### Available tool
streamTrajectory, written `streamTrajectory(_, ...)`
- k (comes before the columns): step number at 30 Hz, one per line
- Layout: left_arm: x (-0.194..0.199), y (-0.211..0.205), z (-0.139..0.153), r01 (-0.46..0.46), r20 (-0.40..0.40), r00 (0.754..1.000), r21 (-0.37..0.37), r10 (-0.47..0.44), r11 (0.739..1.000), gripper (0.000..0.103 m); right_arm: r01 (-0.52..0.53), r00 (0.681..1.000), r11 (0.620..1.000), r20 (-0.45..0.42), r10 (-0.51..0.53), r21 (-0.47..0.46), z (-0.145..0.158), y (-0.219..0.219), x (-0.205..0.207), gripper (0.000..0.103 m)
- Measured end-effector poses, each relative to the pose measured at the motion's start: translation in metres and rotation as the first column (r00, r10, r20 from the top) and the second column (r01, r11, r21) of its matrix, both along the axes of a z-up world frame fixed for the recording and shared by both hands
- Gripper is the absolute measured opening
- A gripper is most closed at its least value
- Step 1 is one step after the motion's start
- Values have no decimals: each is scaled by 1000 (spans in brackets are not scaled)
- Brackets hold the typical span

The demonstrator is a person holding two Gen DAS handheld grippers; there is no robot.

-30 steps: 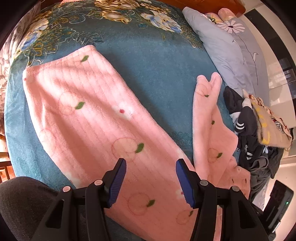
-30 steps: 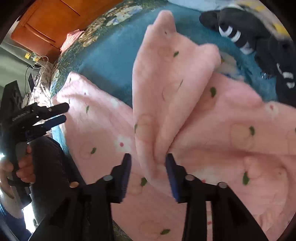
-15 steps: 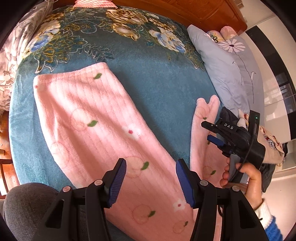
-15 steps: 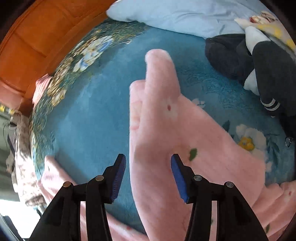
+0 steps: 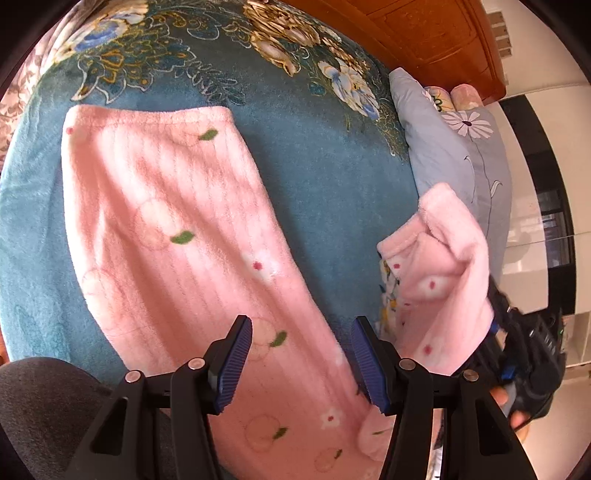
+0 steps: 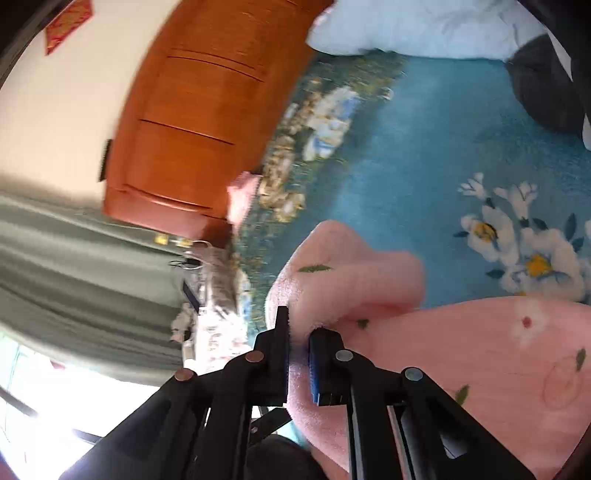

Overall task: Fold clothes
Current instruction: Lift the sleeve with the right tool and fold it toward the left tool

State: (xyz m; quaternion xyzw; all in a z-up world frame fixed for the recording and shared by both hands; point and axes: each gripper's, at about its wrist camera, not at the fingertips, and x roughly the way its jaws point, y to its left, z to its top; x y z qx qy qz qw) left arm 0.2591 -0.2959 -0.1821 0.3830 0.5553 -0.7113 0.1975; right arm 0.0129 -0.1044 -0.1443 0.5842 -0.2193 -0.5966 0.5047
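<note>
Pink fleece pyjama trousers (image 5: 177,236) with leaf and flower prints lie on the teal floral bedspread (image 5: 325,155). One leg lies flat, running from the far left toward my left gripper (image 5: 301,356), which is open and empty above its near part. The other leg (image 5: 443,280) is lifted off the bed at the right. My right gripper (image 6: 297,354) is shut on that leg's cuff (image 6: 332,280) and holds it up; it also shows at the right edge of the left wrist view (image 5: 524,354).
A grey-blue flowered pillow (image 5: 454,147) lies at the far right of the bed. A wooden headboard (image 5: 424,33) stands behind. Dark clothes (image 6: 543,85) lie on the bedspread in the right wrist view. Green curtains (image 6: 74,266) hang at the left.
My right gripper has shut on the cuff of the right trouser leg and lifted it off the bed. The left gripper stayed open and shifted slightly over the flat leg.
</note>
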Motion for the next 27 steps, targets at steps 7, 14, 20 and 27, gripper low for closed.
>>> streamTrajectory(7, -27, 25, -23, 95, 53, 994, 58, -98, 994, 64, -55, 996, 928, 79, 27, 369, -89, 33, 29, 9)
streamTrajectory(14, -85, 50, -31, 196, 9, 980, 93, -198, 976, 64, -9, 995, 947, 100, -25, 320, -88, 68, 44, 12)
streamTrajectory(20, -123, 70, -30, 267, -25, 964, 74, -266, 961, 61, 24, 990, 950, 122, -65, 310, -87, 92, 61, 12)
streamTrajectory(27, -144, 85, -21, 391, -18, 920, 5, -391, 920, 42, 12, 997, 940, 73, -39, 342, -81, 90, 69, 14)
